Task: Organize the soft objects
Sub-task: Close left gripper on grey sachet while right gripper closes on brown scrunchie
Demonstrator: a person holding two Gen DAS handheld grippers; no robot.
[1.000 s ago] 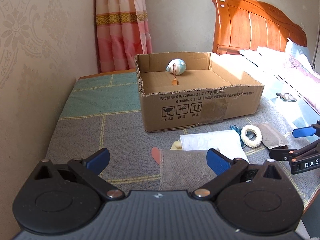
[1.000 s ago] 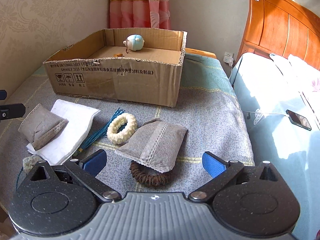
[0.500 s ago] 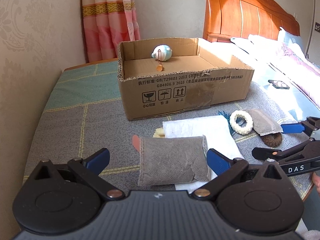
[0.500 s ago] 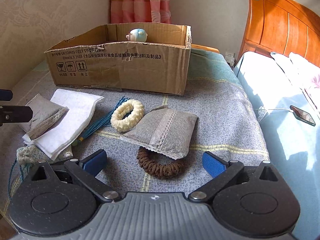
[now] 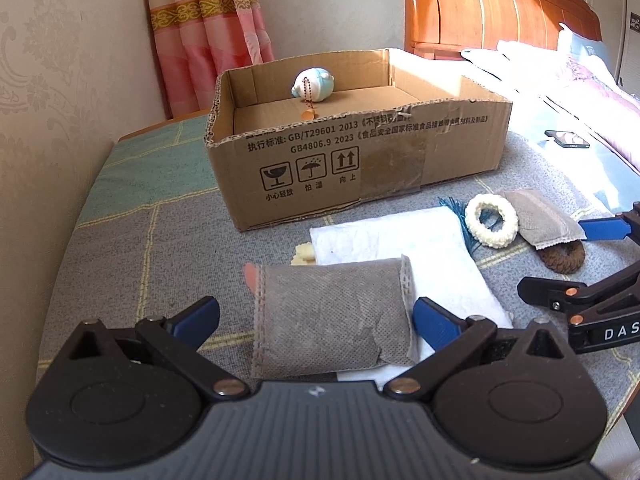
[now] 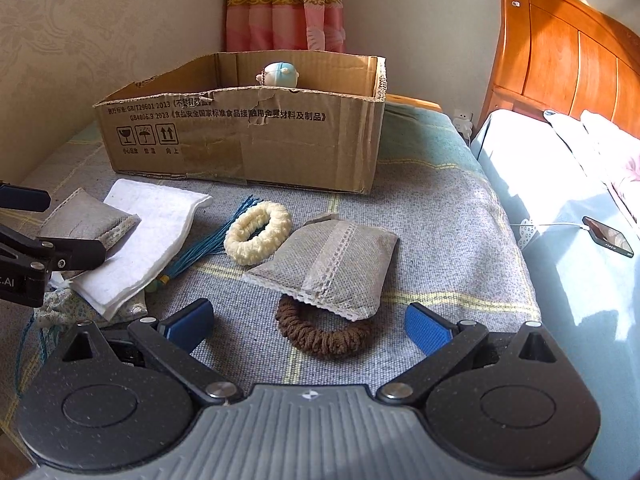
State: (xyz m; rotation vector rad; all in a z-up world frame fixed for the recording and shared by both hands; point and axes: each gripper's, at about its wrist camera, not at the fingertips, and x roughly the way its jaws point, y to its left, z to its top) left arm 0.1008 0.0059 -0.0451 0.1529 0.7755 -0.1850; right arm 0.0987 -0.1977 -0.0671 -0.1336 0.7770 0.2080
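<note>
Both grippers have come lower & closer to the items vs. the earlier frames. L gripper (image 5: 314, 316): jaws wide, straddling a grey woven fabric sachet w/ stitched lace edge (image 5: 332, 320), which lies partly on a folded white cloth (image 5: 400, 240); no contact visible. R gripper (image 6: 308, 324): jaws wide, holding nothing, just before a brown knitted scrunchie (image 6: 320, 338) tucked under a second grey lace-trimmed sachet (image 6: 332, 264). Cream knitted scrunchie (image 6: 258, 232) sits beside it, over a teal tassel (image 6: 216, 240). Open brown cardboard box (image 6: 248, 144) behind, on the grey-green checked blanket (image 6: 432, 216), holds a small pale-blue plush toy (image 5: 314, 84)
</note>
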